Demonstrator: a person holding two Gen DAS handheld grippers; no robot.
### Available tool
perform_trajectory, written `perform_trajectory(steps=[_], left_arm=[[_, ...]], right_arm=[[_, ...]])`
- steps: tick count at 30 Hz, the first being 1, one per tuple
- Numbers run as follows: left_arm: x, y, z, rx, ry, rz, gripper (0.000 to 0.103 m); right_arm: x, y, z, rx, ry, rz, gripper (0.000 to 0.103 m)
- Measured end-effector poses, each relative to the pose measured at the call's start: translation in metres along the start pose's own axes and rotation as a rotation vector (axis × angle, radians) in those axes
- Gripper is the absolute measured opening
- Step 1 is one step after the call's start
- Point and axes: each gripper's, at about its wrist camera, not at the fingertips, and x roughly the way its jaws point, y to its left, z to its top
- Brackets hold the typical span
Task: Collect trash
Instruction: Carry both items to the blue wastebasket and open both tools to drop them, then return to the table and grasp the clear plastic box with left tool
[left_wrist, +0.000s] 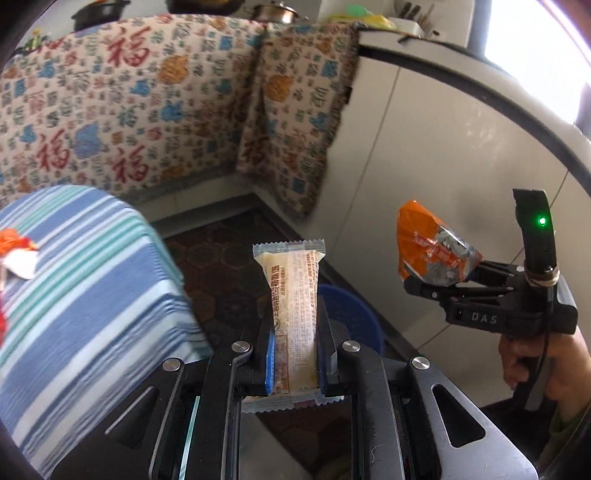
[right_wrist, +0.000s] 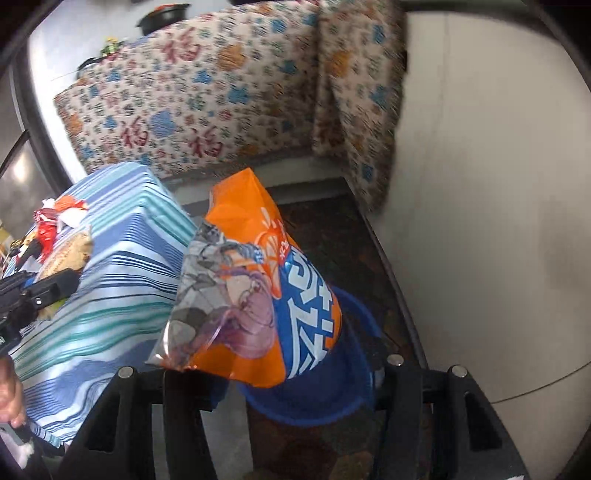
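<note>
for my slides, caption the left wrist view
Left gripper clamps a pale wrapper; right gripper holds an orange bag near a blue bin.

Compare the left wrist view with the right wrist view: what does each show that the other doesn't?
Only the left wrist view shows the left gripper shut on a pale snack wrapper, plus pots on the counter. Only the right wrist view shows the orange bag's blue lettering and red wrappers on the striped cloth. Both show the orange bag, blue bin, striped cloth and patterned fabric.
</note>
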Motion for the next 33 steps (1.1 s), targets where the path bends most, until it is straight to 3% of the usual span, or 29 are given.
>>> perform_trajectory(steps=[6,17,18,19,20,22,27,33], left_arm=[[0.054,-0.028,0.0,0.028,0.055,-0.045,0.016],[0.111,-0.044,-0.006,0.047,0.15,-0.061,0.017],[0.115,-0.045,-0.007,0.052,0.154,-0.059,0.02],[0.121,-0.047,-0.007,0.062,0.158,-0.058,0.032],[0.125,-0.049,-0.007,0.07,0.158,-0.056,0.054],[0.131,-0.052,-0.008,0.09,0.133,-0.033,0.077],[0.133,-0.047,-0.005,0.076,0.115,-0.03,0.079],[0.094,-0.031,0.001,0.031,0.05,-0.016,0.079]], right_arm=[[0.028,-0.046,-0.006,0.073,0.044,0.002,0.056],[0.066,-0.063,-0.008,0.02,0.132,-0.001,0.057],[0.07,-0.064,-0.009,0.015,0.134,-0.008,0.058],[0.073,-0.064,-0.008,0.011,0.137,-0.013,0.06],[0.076,-0.065,-0.009,0.008,0.139,-0.021,0.064],[0.079,-0.066,-0.011,0.007,0.148,-0.02,0.066],[0.073,-0.066,-0.007,0.004,0.125,-0.035,0.066],[0.039,-0.058,0.007,0.024,-0.013,-0.021,0.066]])
